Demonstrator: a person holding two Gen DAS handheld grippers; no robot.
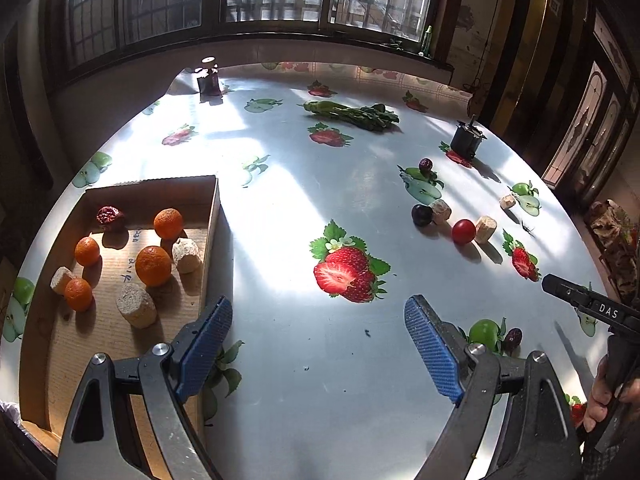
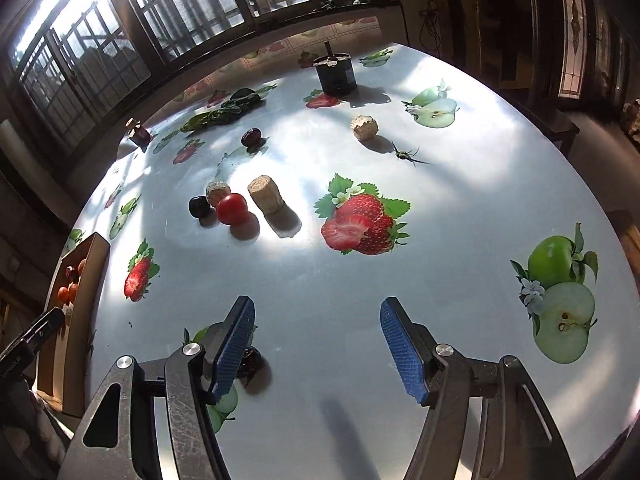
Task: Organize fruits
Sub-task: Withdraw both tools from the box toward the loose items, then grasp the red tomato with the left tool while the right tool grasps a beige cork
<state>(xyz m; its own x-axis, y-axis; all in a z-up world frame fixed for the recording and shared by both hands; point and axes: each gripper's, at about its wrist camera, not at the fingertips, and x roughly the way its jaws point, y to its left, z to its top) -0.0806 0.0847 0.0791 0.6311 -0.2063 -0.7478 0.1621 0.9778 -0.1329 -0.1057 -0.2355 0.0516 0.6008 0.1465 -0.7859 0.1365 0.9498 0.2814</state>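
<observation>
Both the left gripper (image 1: 318,344) and the right gripper (image 2: 318,346) are held wide open and empty. The dark date (image 2: 250,362) at lower left is probably to be grasped next and carried to the cardboard box (image 1: 212,216).

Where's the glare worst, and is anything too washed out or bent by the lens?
Right wrist: window blown out top left, tabletop bright, red tomato casts a hard shadow. Left wrist: sun streaks across the table, cardboard box readable; both fisheye-curved at edges.

Left claw (image 1: 318,344) blue ribbed pads, grey metal arms, silver screws
</observation>
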